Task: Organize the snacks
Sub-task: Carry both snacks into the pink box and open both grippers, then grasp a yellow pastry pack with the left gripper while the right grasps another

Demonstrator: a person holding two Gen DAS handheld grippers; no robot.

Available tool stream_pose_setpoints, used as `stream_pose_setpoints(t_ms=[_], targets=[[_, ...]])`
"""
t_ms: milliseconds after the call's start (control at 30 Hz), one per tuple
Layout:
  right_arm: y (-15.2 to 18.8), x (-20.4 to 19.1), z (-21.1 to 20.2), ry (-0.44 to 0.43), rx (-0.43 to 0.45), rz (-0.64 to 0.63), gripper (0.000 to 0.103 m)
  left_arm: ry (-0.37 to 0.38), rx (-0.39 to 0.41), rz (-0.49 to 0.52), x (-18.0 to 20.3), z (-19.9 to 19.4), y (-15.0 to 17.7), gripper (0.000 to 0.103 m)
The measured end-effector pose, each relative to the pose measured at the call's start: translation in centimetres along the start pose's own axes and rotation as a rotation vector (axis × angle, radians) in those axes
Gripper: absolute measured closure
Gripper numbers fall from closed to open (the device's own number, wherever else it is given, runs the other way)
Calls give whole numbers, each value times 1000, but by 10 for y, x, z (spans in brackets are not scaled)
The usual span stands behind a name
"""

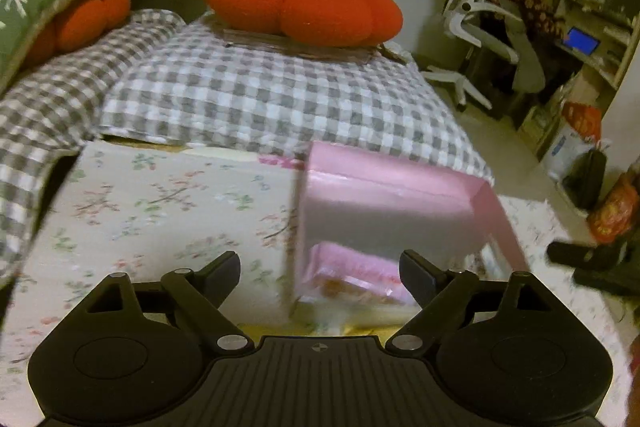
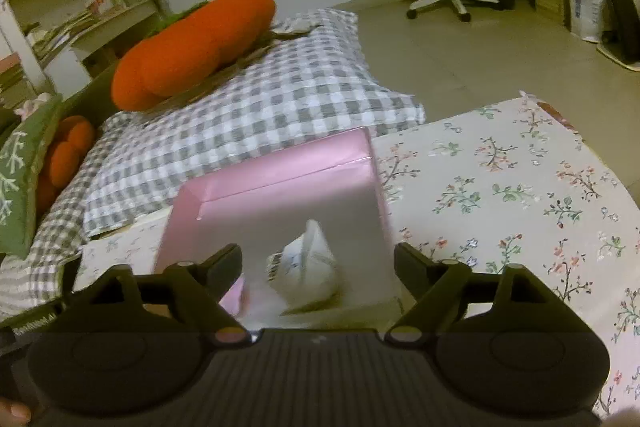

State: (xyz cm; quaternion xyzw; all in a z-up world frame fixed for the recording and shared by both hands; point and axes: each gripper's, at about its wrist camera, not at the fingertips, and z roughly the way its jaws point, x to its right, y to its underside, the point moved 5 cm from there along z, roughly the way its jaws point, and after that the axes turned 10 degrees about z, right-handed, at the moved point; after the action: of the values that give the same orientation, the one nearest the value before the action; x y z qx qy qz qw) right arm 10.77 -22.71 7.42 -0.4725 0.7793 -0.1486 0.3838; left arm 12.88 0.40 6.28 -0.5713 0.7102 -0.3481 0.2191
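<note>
A pink box (image 1: pixel 384 203) stands open on the floral tablecloth (image 1: pixel 160 211), just ahead of my left gripper (image 1: pixel 320 277), which is open and empty over its near edge. A pink snack packet (image 1: pixel 356 275) lies inside. In the right wrist view the same pink box (image 2: pixel 280 179) holds a white snack packet (image 2: pixel 308 267) and a pink packet (image 2: pixel 234 297). My right gripper (image 2: pixel 318 267) is open above the box, with the white packet between its fingers but not gripped.
A checked grey-white quilt (image 1: pixel 260 99) with an orange pumpkin cushion (image 1: pixel 304 3) lies behind the table. A green cushion (image 1: pixel 36 3) is at the left. A white office chair (image 1: pixel 472 27) and bags (image 1: pixel 580 131) stand on the floor at the right.
</note>
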Motion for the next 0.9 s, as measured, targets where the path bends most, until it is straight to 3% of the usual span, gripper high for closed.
stream_pose_setpoints(t_ms=[167, 300, 500, 733, 900], targets=[[6, -2, -15, -58, -12, 58, 11, -4, -36, -38, -12, -16, 17, 13], [16, 4, -18, 6, -36, 76, 10, 6, -68, -45, -12, -22, 30, 13], [26, 7, -25, 20, -96, 70, 11, 33, -97, -63, -12, -27, 44, 13], [43, -4, -18, 11, -168, -3, 13, 22, -155, -50, -12, -14, 53, 13], [58, -19, -6, -51, -237, -51, 20, 19, -160, -24, -9, -13, 55, 13]])
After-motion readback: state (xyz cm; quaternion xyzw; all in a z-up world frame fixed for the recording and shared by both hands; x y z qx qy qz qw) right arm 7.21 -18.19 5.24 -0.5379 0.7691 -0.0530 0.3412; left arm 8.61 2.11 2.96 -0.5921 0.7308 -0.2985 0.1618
